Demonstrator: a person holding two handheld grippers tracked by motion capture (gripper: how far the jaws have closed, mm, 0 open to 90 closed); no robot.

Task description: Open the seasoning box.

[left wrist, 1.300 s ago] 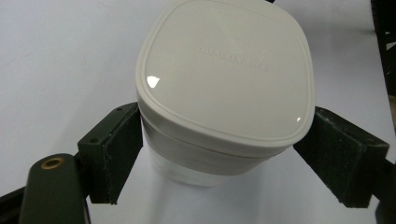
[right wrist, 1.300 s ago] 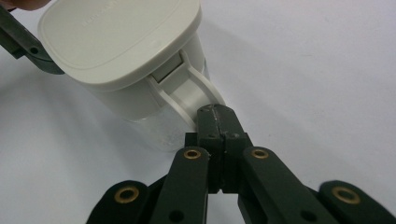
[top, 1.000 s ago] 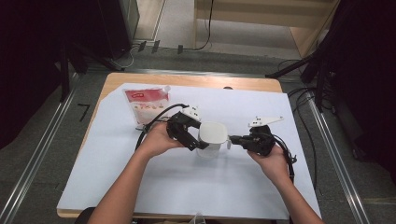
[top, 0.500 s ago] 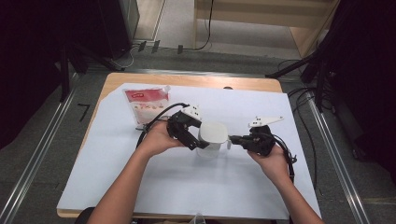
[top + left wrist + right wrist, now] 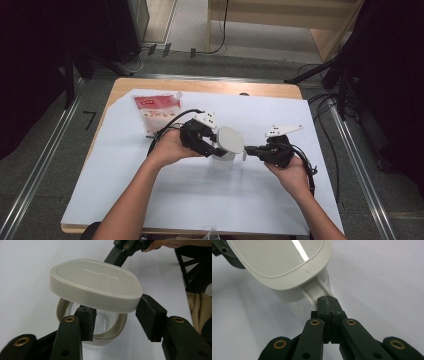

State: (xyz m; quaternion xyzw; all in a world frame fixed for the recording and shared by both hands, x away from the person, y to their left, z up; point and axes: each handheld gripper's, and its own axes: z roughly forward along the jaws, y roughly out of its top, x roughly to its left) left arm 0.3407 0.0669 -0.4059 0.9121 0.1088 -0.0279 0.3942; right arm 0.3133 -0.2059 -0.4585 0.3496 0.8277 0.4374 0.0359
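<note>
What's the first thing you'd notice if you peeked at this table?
Mid-table, a beige lid sits tilted above a clear jar, between the closing jaws of the left tool. The right tool pinches the jar's side tab. A red-and-white pouch lies at the far left.

This looks like a lab or test room set up for recording, not a home. A wooden desk (image 5: 260, 89) stands under a white sheet (image 5: 200, 200), with a fixed camera looking down on it. Metal rails (image 5: 40, 170) run along the grey floor (image 5: 60, 125) on both sides of the desk. Black cables (image 5: 325, 125) trail across the floor, and dark stands and equipment (image 5: 115, 25) crowd the edges. A pale wooden unit (image 5: 280, 15) stands at the back.
</note>
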